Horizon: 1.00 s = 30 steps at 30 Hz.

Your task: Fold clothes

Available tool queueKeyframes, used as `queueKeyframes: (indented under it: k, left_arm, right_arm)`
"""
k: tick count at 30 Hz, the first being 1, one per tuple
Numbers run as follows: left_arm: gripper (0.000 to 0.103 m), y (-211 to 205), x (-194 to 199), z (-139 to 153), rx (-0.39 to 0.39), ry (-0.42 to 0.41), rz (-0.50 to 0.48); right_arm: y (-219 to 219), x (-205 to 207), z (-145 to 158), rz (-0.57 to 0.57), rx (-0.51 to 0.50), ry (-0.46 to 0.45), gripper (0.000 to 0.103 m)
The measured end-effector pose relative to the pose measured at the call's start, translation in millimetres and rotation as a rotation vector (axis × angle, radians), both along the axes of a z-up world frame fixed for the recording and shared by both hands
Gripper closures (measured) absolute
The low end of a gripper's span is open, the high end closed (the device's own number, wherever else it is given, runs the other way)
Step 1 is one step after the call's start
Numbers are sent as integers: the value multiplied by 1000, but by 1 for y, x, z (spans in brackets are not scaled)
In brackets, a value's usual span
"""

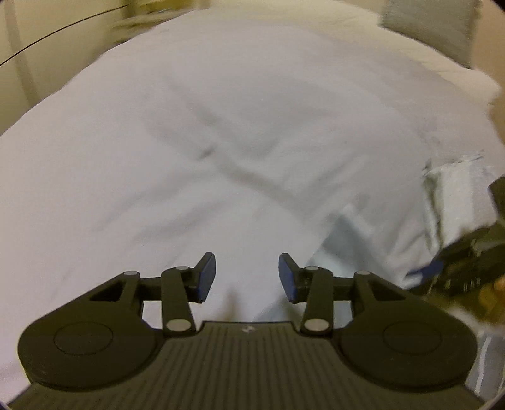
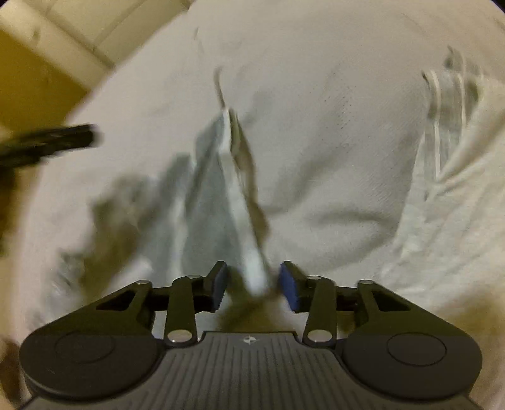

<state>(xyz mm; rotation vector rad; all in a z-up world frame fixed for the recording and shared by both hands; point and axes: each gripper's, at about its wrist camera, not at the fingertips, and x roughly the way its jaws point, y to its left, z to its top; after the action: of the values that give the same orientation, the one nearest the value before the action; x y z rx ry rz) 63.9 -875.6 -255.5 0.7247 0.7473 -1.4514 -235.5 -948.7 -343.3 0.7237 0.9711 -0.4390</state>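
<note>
White bed sheet [image 1: 221, 126], wrinkled, with soft creases crossing near the middle, filling most of both views. Grey pillow [image 1: 426, 28] at the far right corner of the bed, blurred. Cream wall [image 1: 47, 47] beyond the far left edge, with a thin dark cable [image 1: 63, 30] running across it. Yellowish-brown floor [image 2: 34, 88] beside the bed's edge in the right wrist view.

Each matte-black plastic left gripper [image 1: 247, 273] and matching right gripper [image 2: 254, 285] is showing a ribbed centre plate, round side discs, silver pivot screws at 6 o'clock, and blue-padded fingers [image 1: 206, 276].
</note>
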Motion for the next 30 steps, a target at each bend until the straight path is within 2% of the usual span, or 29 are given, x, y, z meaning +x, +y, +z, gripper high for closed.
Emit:
queueKeyframes:
  k: [3, 6, 10, 14, 16, 20, 23, 26, 30]
  left_arm:
    - [65, 62, 32, 2, 39, -44, 150]
    - [62, 131, 63, -1, 105, -80, 300]
    - [62, 220, 100, -4, 202, -98, 473]
    - [62, 281, 121, -8, 230, -59, 582]
    - [58, 299, 129, -11, 225, -38, 582]
    - [55, 311, 138, -23, 245, -45, 513]
    - [55, 320, 150, -34, 217, 15, 497]
    - [56, 310, 161, -47, 185, 63, 445]
    - [62, 285, 169, -61, 163, 146, 359]
  right_arm:
    - [13, 1, 17, 4, -153, 74, 75]
    - [27, 6, 39, 33, -218, 24, 74]
    - [47, 36, 52, 168, -210, -47, 69]
    - [74, 80, 48, 379, -182, -37, 68]
    - [90, 103, 47, 474, -196, -34, 68]
    - [120, 138, 47, 608, -209, -25, 66]
    - [139, 161, 44, 688, -233, -7, 65]
    - [146, 184, 38, 732, -259, 14, 65]
    - [152, 209, 38, 795, -276, 46, 61]
